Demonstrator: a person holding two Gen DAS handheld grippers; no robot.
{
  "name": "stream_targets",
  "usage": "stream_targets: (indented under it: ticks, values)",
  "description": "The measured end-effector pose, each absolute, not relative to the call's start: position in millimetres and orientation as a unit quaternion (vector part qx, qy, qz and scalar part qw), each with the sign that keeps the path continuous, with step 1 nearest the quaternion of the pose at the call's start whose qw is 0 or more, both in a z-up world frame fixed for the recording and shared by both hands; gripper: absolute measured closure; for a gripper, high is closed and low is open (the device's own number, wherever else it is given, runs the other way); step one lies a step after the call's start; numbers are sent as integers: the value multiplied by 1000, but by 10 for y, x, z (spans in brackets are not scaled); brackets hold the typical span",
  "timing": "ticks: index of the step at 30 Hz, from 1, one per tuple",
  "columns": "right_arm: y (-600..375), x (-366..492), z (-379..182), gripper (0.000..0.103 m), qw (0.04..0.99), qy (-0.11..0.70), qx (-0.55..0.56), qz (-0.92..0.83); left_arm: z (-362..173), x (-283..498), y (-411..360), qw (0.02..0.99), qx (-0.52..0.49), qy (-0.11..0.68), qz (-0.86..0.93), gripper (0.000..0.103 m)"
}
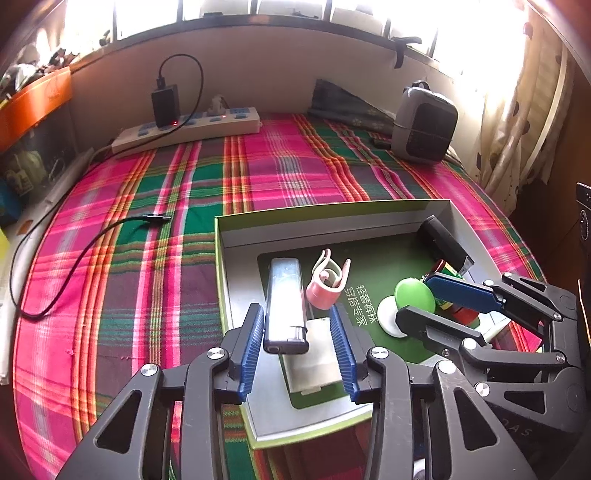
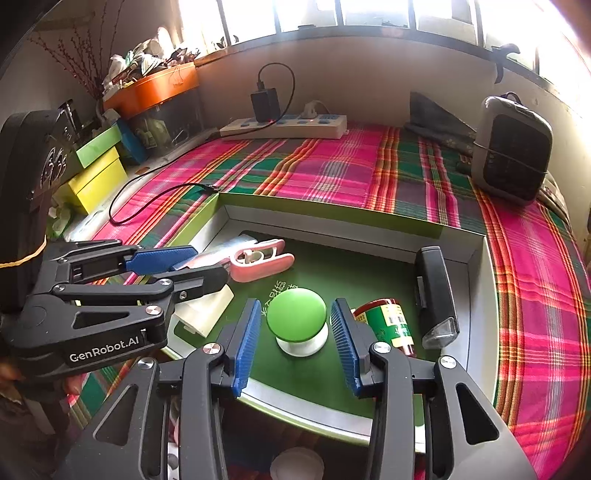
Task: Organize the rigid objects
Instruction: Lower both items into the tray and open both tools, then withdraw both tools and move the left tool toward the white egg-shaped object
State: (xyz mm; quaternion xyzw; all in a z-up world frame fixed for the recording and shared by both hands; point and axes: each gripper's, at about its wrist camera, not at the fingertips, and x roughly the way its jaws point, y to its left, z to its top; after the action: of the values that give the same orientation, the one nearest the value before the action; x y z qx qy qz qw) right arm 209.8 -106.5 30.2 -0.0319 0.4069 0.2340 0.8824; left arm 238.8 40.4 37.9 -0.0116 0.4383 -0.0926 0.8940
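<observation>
Fingers (image 1: 255, 343) of both grippers parted, angled down over green-rimmed cardboard box (image 1: 332, 216) on pink-green plaid cloth (image 1: 155, 236) beneath sunlit window (image 2: 332, 14).

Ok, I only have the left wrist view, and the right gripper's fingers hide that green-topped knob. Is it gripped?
Observer: No. In the right wrist view the green-topped knob sits between the pads of the right gripper, with a gap on each side.
Operator: What's to its right?
Observer: A green-labelled can lying on its side, apart from the knob.
Operator: And the black thing beyond?
Observer: A black torch, its clear lens end toward the camera.
</observation>
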Motion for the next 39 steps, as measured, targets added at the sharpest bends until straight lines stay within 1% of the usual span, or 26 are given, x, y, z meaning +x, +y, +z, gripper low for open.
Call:
stream_targets:
  ticks: [1,4,21,32,39]
  values:
    - [-1072,2085,309,62,883,406,-30,234,392,2362,409,895,-12,437,-89,63]
    - [-1098,2046,335,62,886,401,-26,232,430,2280,435,898,-19,432,-83,61]
    - [-1237,1658,506,62,900,377,-12,219,599,1696,478,912,-30,407,-49,60]
    - [-1345,1380,529,62,903,370,-6,217,621,1383,430,914,-33,402,-51,60]
    - [-1461,1182,498,62,907,368,-3,207,545,1182,395,910,-41,407,-60,60]
